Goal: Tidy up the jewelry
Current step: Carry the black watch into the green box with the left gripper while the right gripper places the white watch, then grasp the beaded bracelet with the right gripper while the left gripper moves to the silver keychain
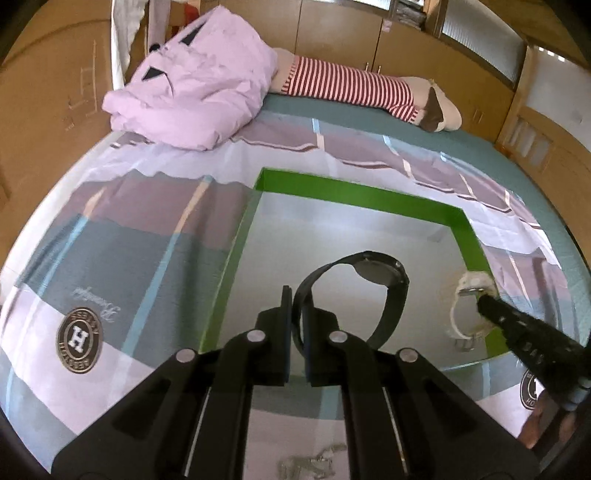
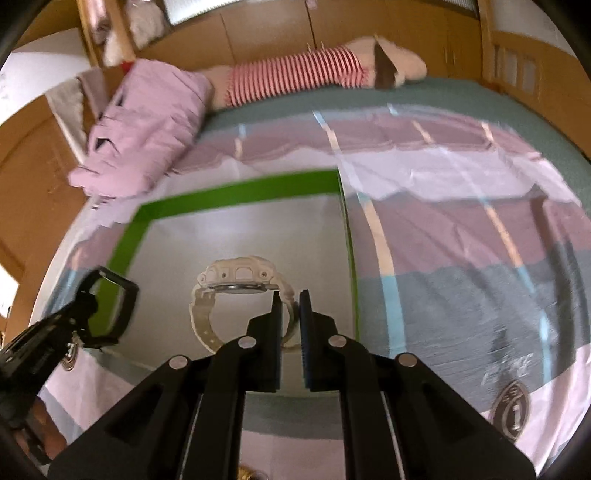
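Left gripper [image 1: 297, 295] is clamped tight on the strap of the black watch [image 1: 373, 280], pads pinching the band, and the watch face rides just ahead of the fingertips and a touch to their right, lifted above the grey floor of the green-walled box [image 1: 332, 188]. Down below that gripper, at the very bottom of its view, there's a pale metallic tangle [image 1: 314, 463], possibly a chain, too blurred to call.

Over to the right gripper [image 2: 291, 299]: its fingers straddle the band of the white watch [image 2: 236, 280], jaws drawn close onto it, so that's a grip on the strap too. The white case sits just ahead and left of those fingertips, inside the same box [image 2: 236, 190]. From here the left gripper shows off to the left edge with the black watch [image 2: 110, 306] in its jaws, well apart from the white one.

Beyond the box, the patterned bedspread [image 1: 140, 236] stretches out on all sides. Farther still, ahead and left, a crumpled pink garment [image 1: 192, 92]; ahead and right, a red-striped plush toy [image 1: 351, 86] lying against the wooden cabinets [image 1: 332, 33].
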{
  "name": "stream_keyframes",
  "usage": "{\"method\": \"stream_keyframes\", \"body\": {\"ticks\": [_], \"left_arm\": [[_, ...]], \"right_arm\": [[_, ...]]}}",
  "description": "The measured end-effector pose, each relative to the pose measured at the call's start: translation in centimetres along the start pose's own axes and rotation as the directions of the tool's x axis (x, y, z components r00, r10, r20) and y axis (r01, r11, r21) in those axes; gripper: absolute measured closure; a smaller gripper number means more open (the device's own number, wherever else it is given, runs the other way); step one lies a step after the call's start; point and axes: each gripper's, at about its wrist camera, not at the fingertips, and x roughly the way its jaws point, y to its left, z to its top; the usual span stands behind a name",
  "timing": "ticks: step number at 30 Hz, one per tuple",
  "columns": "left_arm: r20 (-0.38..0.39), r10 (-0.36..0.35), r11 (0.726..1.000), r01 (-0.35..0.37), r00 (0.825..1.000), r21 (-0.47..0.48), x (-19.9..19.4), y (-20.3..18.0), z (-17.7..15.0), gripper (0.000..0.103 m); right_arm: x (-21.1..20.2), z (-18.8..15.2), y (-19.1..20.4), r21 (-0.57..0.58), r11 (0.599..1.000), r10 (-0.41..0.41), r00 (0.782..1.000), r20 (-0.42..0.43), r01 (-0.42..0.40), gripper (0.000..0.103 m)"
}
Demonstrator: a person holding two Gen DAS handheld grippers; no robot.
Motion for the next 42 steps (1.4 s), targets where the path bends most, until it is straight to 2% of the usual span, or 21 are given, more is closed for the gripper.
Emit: {"method": "stream_keyframes", "body": {"ticks": [5, 7, 8, 9, 10, 11, 16, 23, 25, 27, 31, 33, 38, 42], "left_arm": [[0.002, 0.027, 1.0, -0.027, 1.0, -0.006, 0.9, 0.5, 0.0, 0.096], [-0.004, 0.031, 1.0, -0.031, 1.0, -0.005, 1.1, 0.6, -0.2, 0.09], [-0.007, 0.032, 0.999, -0.032, 0.999, -0.002, 1.1, 0.5, -0.2, 0.088], [-0.012, 0.036, 0.999, -0.036, 0.999, 0.005, 1.1, 0.4, -0.3, 0.085], [-0.014, 0.042, 0.999, -0.041, 0.999, 0.009, 1.1, 0.3, -0.3, 0.084], [-0.006, 0.049, 0.999, -0.049, 0.999, 0.011, 0.9, 0.2, -0.4, 0.082], [0.016, 0.032, 0.999, -0.032, 0.999, 0.016, -0.7, -0.4, -0.3, 0.068], [0.056, 0.028, 0.998, -0.031, 0.998, 0.056, -4.9, -1.9, -1.4, 0.055], [0.055, 0.026, 0.998, -0.029, 0.998, 0.063, -6.8, -2.1, -2.1, 0.054], [0.074, 0.011, 0.999, -0.015, 0.997, 0.048, -8.4, -2.2, -2.8, 0.045], [0.07, 0.02, 0.995, -0.027, 0.997, 0.099, -10.2, -2.7, -5.2, 0.038], [0.053, 0.029, 0.994, -0.034, 0.998, 0.102, -10.3, -2.8, -6.5, 0.033], [-0.005, 0.058, 0.989, -0.057, 0.998, 0.135, -9.4, -3.2, -9.3, 0.03], [-0.041, 0.072, 0.982, -0.063, 0.997, 0.178, -8.8, -3.5, -10.9, 0.026]], "right_arm": [[1.6, -0.1, 0.9, 0.004, 1.0, -0.021, 1.0, -0.021, 0.021, 0.095], [1.6, -0.1, 1.6, -0.015, 1.0, -0.027, 1.0, -0.015, 0.027, 0.091], [1.5, -0.1, 1.8, -0.019, 0.999, -0.028, 1.0, -0.008, 0.028, 0.084], [1.2, -0.1, 1.9, -0.021, 0.999, -0.03, 1.0, 0.001, 0.03, 0.065], [0.8, -0.1, 2.2, -0.023, 0.999, -0.037, 0.999, 0.017, 0.038, 0.054], [0.5, -0.1, 2.3, -0.024, 0.999, -0.041, 0.999, 0.035, 0.042, 0.048], [-1.9, 0.0, 3.1, -0.038, 0.999, -0.01, 0.998, 0.062, 0.012, 0.048], [-6.3, -1.5, 3.2, -0.059, 0.998, 0.032, 0.998, 0.056, -0.029, 0.047], [-7.1, -2.1, 2.9, -0.052, 0.997, 0.062, 0.998, 0.028, -0.061, 0.046], [-7.8, -3.0, 2.4, -0.043, 0.995, 0.087, 0.996, 0.004, -0.087, 0.046], [-8.7, -5.9, 1.2, -0.032, 0.995, 0.087, 0.993, -0.082, -0.09, 0.045], [-8.6, -7.2, 1.0, -0.04, 0.995, 0.091, 0.989, -0.121, -0.096, 0.038], [-6.9, -10.2, 1.7, -0.149, 0.988, 0.012, 0.979, -0.203, -0.043, 0.037], [-6.1, -11.5, 1.9, -0.189, 0.981, -0.01, 0.972, -0.235, -0.036, 0.037]]}}
